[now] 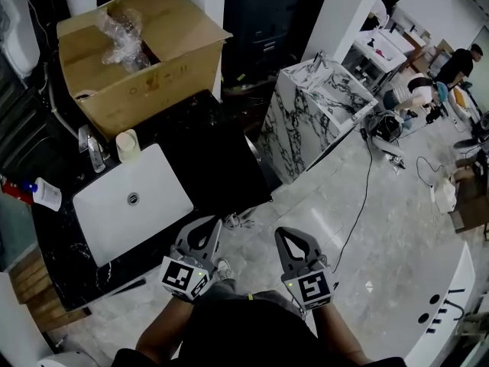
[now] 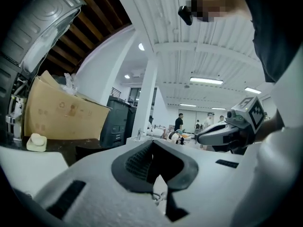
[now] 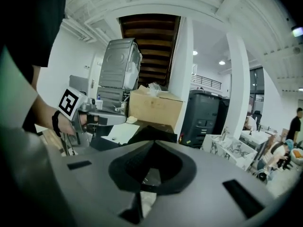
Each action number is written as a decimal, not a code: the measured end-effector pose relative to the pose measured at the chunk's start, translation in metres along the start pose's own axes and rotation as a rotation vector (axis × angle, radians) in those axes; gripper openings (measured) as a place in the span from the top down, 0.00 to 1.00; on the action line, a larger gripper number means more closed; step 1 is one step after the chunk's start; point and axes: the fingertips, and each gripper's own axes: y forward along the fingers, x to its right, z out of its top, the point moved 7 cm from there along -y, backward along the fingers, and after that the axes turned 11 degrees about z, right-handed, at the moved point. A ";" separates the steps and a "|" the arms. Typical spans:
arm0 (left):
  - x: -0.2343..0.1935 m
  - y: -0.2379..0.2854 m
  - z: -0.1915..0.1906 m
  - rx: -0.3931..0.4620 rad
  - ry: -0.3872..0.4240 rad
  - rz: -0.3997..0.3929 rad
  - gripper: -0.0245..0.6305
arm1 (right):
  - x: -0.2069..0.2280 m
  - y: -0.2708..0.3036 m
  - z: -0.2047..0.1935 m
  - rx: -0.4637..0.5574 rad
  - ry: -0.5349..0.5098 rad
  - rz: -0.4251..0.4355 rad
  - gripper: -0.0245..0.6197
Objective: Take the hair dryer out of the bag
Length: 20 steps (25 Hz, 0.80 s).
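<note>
Brown cardboard box [image 1: 145,90], one; closed left gripper [image 1: 212,225] and right gripper [image 1: 283,234], two

Dim, underexposed head view, bright ceiling lights in gripper views, fisheye-curved edges with dark vignetting

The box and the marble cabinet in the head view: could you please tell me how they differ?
The box is plain brown cardboard; the cabinet is white with dark veining. The box sits on the black counter; the cabinet stands on the floor. The box is open, with crumpled plastic inside; no plastic shows in the cabinet. Both are box-shaped.
</note>
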 end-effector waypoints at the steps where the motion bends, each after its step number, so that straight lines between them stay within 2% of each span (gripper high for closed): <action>1: -0.002 0.006 -0.002 -0.006 -0.004 -0.012 0.93 | 0.002 0.007 0.003 -0.010 -0.003 0.005 0.94; 9: -0.023 0.034 -0.003 -0.009 -0.031 0.018 0.93 | 0.028 0.054 0.009 -0.011 -0.099 0.081 0.94; 16: -0.034 0.049 0.007 0.023 -0.015 0.186 0.93 | 0.059 0.094 0.008 -0.013 -0.138 0.260 0.94; 20: -0.033 0.051 0.014 0.027 -0.002 0.286 0.93 | 0.067 0.118 -0.006 -0.062 -0.207 0.407 0.83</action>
